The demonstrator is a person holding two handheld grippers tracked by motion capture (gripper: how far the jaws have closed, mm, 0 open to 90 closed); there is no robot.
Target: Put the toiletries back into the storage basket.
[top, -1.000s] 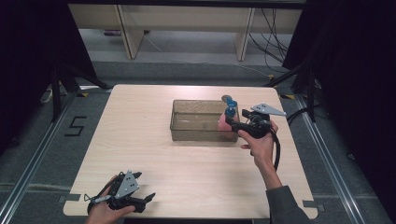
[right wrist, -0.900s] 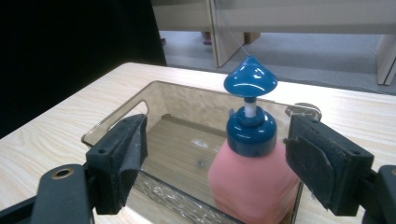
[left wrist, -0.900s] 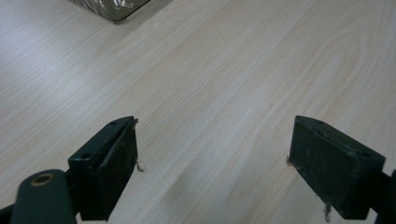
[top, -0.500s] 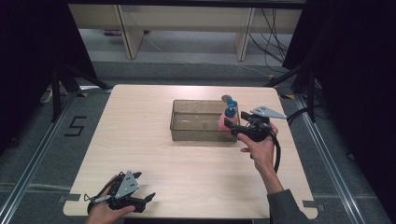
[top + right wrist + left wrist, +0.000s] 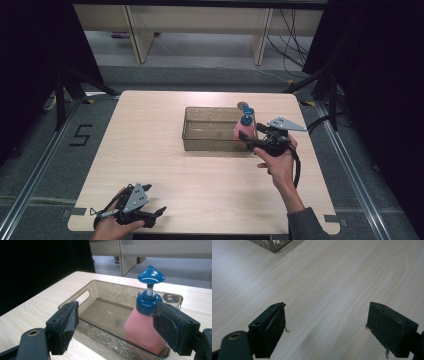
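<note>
A pink pump bottle (image 5: 244,131) (image 5: 141,328) with a blue pump head (image 5: 151,275) stands upright in the right end of a clear brownish bin (image 5: 210,142) (image 5: 105,283) at the table's middle. My right gripper (image 5: 251,141) (image 5: 117,307) is just outside the bin's near right corner and is open. Its jaws are spread wide, and the bottle stands beyond them, close to the right jaw. My left gripper (image 5: 156,216) (image 5: 327,310) lies at the table's front left edge, open, with bare wood between its jaws.
A small round dark object (image 5: 243,105) lies on the table just behind the bin's far right corner. The bin's corner (image 5: 274,243) shows far ahead of the left gripper. Shelving legs and cables stand on the floor beyond the light wooden table (image 5: 150,150).
The pink bottle has come down lower into the bin, and my right gripper has sunk a little with it. The left gripper has stayed put.
</note>
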